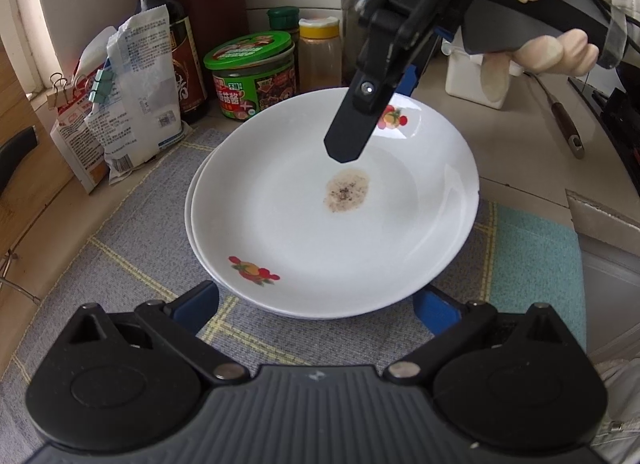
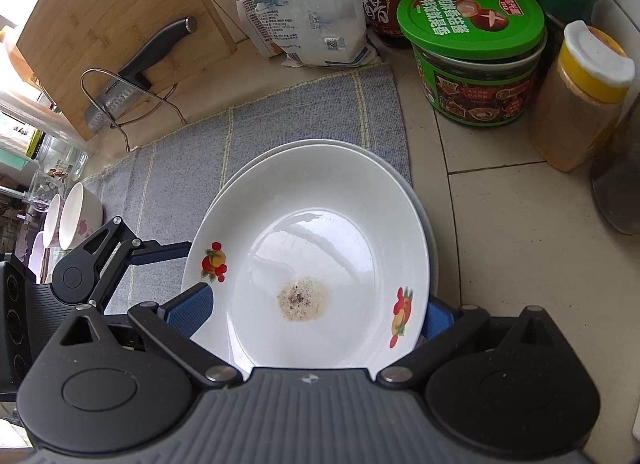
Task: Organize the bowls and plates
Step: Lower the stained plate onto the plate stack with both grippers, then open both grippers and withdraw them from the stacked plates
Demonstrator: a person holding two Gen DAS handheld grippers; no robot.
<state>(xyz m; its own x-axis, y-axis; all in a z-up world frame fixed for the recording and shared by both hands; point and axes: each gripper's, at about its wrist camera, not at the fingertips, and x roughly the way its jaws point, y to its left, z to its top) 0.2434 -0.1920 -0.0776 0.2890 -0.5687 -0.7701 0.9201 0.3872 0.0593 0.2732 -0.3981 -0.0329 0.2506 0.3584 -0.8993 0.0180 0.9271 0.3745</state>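
On the counter (image 2: 500, 216) lay a grey mat (image 1: 132, 256), and on the mat sat the stack of plates (image 1: 332, 216), two that I could count, white with fruit prints, the top one marked by a brown stain (image 1: 347, 192) at its middle. Toward the mat's back edge stood a green-lidded jar (image 1: 250, 76), a salt bag (image 1: 136, 84) and a yellow-capped shaker (image 1: 320, 52). Off the mat's left edge, in the right wrist view, bowls (image 2: 78, 214) waited in a rack, near a cleaver (image 2: 132, 76) against a board.

Left gripper (image 1: 320, 304) was spread wide, blue pads either side of the stack's near rim, not closed on it. Right gripper (image 2: 316, 314) straddled the far rim from above, one finger hanging over the well of the top plate; whether it pinched the rim I couldn't tell, though the pads sat close beside the plate.

My read: plates looked already stacked, and this was the moment of taking hold of the pile. Next move called for both claws to close evenly on opposite rims, then a level lift, or that top plate could slide.
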